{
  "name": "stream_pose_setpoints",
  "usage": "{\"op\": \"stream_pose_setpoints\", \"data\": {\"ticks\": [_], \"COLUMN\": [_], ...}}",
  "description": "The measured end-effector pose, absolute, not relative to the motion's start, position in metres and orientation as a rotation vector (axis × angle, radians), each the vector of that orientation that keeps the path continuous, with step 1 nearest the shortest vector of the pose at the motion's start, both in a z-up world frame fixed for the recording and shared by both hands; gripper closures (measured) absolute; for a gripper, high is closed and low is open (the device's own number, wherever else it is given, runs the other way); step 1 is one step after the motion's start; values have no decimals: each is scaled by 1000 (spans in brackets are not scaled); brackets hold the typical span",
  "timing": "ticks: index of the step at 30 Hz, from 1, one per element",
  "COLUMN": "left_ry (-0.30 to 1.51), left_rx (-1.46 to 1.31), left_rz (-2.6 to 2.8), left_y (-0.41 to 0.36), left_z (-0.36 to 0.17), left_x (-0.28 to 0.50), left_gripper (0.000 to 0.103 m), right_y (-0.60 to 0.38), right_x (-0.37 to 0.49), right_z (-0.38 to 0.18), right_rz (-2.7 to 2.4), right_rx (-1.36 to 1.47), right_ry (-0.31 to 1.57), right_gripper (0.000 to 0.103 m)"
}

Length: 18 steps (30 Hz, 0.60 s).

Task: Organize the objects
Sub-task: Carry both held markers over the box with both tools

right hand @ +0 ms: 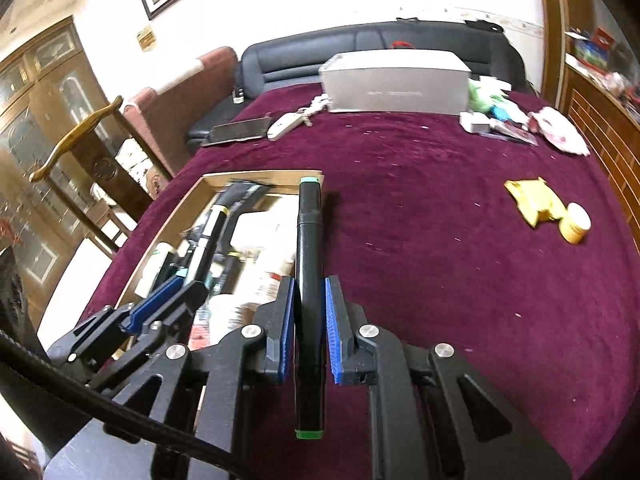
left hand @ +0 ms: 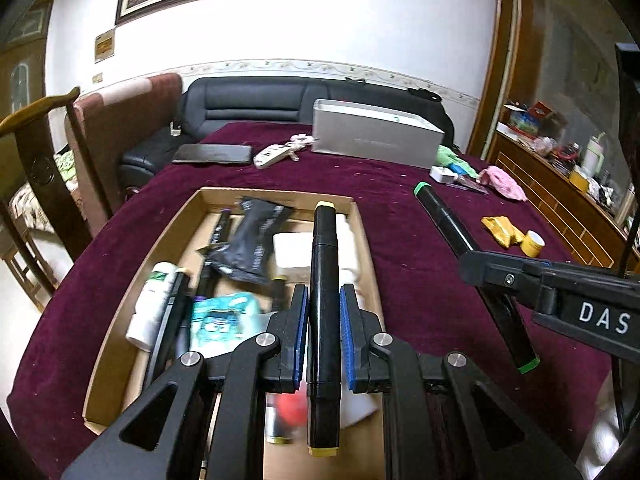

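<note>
Both claws are loaded: the left gripper (left hand: 324, 320) is closed on a yellow-capped marker (left hand: 325, 300) held lengthwise over the cardboard tray (left hand: 132, 284), and the right gripper (right hand: 310, 320) is closed on a green-capped marker (right hand: 309, 280), hanging over the maroon cloth (right hand: 440, 240) by the tray's right wall. My read — the step is dropping both markers in. The tray is crowded: black pouch (left hand: 256, 236), white bottle (left hand: 150, 304), teal packet (left hand: 220, 316). Lower the left marker into the right-hand lane beside the white box (left hand: 292, 248), keep it parallel to the wall, release low. Shift the right one leftward past the wall first — watch the two grippers don't collide.
</note>
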<state>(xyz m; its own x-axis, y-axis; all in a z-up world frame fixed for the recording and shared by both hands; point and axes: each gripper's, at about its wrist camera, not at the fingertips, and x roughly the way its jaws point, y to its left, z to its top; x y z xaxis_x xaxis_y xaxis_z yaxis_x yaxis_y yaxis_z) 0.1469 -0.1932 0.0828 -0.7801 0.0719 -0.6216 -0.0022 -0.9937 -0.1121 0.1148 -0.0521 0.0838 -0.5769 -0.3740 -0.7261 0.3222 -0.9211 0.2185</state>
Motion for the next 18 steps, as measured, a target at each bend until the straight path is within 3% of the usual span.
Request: {"op": "stream_pose_setpoints", "data": {"ticks": [18], "left_ry": [-436], "left_rx": [-1098], "left_rz": [2974], "left_y": [-295], "left_z": [58], "left_x": [134], "left_gripper": [91], "right_y": [-147], "right_x": [95], "right_z": [64], "right_rz": [-2357], "right_rx": [1244], "right_ry": [1], "right_gripper": [90]}}
